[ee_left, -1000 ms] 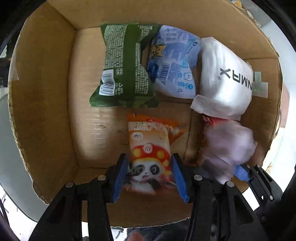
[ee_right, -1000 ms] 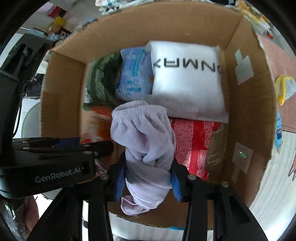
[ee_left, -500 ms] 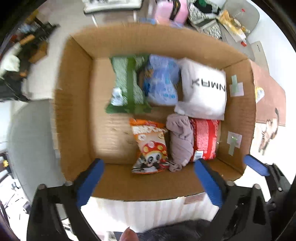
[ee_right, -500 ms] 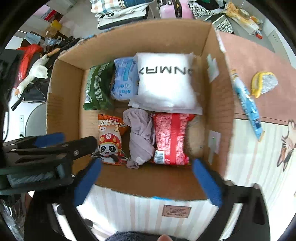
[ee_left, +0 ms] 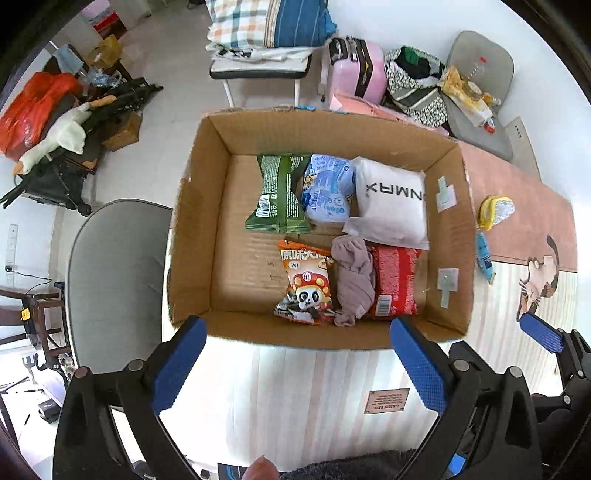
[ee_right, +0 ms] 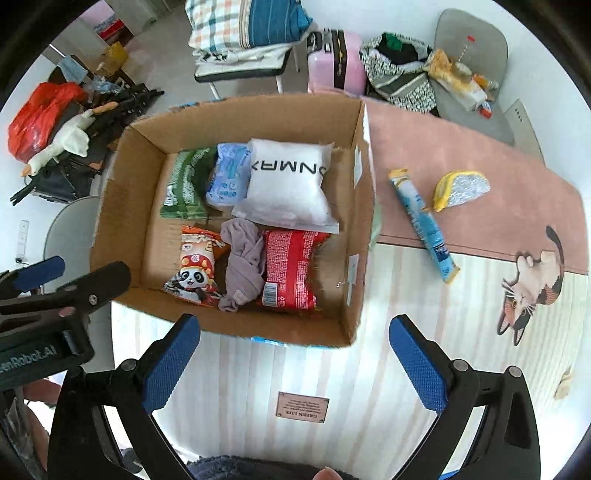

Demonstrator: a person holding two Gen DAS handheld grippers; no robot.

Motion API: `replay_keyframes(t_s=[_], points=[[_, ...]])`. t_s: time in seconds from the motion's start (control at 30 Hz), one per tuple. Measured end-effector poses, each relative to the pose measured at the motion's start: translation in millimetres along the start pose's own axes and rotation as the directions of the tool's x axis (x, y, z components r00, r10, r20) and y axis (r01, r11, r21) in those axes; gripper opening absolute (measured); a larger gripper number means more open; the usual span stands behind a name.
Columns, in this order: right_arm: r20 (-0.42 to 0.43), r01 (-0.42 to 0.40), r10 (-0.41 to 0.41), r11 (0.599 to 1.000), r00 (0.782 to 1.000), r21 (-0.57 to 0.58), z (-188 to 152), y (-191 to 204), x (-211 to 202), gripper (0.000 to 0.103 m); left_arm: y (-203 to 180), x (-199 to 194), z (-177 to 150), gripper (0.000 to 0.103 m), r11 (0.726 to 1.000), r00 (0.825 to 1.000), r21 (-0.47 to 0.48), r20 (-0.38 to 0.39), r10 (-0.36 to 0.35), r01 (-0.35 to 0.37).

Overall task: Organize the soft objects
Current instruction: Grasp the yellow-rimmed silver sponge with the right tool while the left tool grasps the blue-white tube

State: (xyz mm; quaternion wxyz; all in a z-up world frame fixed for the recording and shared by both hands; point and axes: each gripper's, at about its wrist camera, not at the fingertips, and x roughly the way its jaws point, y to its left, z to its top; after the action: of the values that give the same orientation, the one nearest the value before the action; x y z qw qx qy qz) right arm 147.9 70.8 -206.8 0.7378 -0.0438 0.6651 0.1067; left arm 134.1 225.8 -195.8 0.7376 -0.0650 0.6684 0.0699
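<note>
A cardboard box (ee_left: 195,236) (ee_right: 122,221) holds a green packet (ee_left: 280,195), a blue packet (ee_left: 327,194), a white pouch (ee_left: 391,206), a panda snack bag (ee_left: 304,284) (ee_right: 194,267), a lilac cloth (ee_left: 354,280) (ee_right: 243,258) and a red packet (ee_left: 395,280) (ee_right: 290,271). My left gripper (ee_left: 295,363) is open and empty, above the box's near wall. My right gripper (ee_right: 293,362) is open and empty, also near that wall. On the mat lie a blue stick packet (ee_right: 424,225) and a yellow-and-silver sponge (ee_right: 461,188).
A grey chair (ee_left: 114,280) stands left of the box. The pink and striped mat (ee_right: 461,155) with a cat picture (ee_right: 532,284) spreads to the right. Behind are a pink suitcase (ee_left: 354,70), a chair with folded bedding (ee_left: 266,33) and cluttered bags.
Both grippers opened, let go of the panda bag and the lilac cloth inside the box, and pulled back up and away from it.
</note>
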Motion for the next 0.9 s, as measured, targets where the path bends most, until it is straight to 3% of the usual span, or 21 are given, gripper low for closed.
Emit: replay_keyframes(t_s=[0.3, 0.4, 0.5, 0.63, 0.73, 0.9], points=[[0.081, -0.050, 0.052, 0.998, 0.995, -0.024, -17, -15, -41, 0.103, -21, -46, -21, 0.102, 0.999, 0.994, -0.015, 0.107, 0.038, -0.036], [0.106, -0.084, 0.084, 0.996, 0.991, 0.002, -20, -38, -53, 0.103, -43, -60, -20, 0.102, 0.998, 0.987, -0.011, 0.151, 0.062, -0.061], [0.087, -0.135, 0.129, 0.988, 0.988, 0.076, -16, -84, -58, 0.103, -77, -65, -13, 0.102, 0.999, 0.985, 0.013, 0.169, 0.039, -0.042], [0.047, -0.116, 0.110, 0.978, 0.993, 0.174, -3, -152, -55, 0.103, -130, -46, 10, 0.102, 0.998, 0.990, 0.034, 0.125, -0.059, 0.055], [0.001, -0.090, 0.093, 0.966, 0.996, 0.241, 11, -205, -41, 0.103, -169, -13, 34, 0.102, 0.988, 0.987, 0.008, 0.043, -0.155, 0.155], [-0.073, -0.117, 0.156, 0.917, 0.985, 0.381, 34, -279, -2, 0.103, -216, 28, 66, 0.102, 0.977, 0.982, -0.098, 0.001, -0.188, 0.187]])
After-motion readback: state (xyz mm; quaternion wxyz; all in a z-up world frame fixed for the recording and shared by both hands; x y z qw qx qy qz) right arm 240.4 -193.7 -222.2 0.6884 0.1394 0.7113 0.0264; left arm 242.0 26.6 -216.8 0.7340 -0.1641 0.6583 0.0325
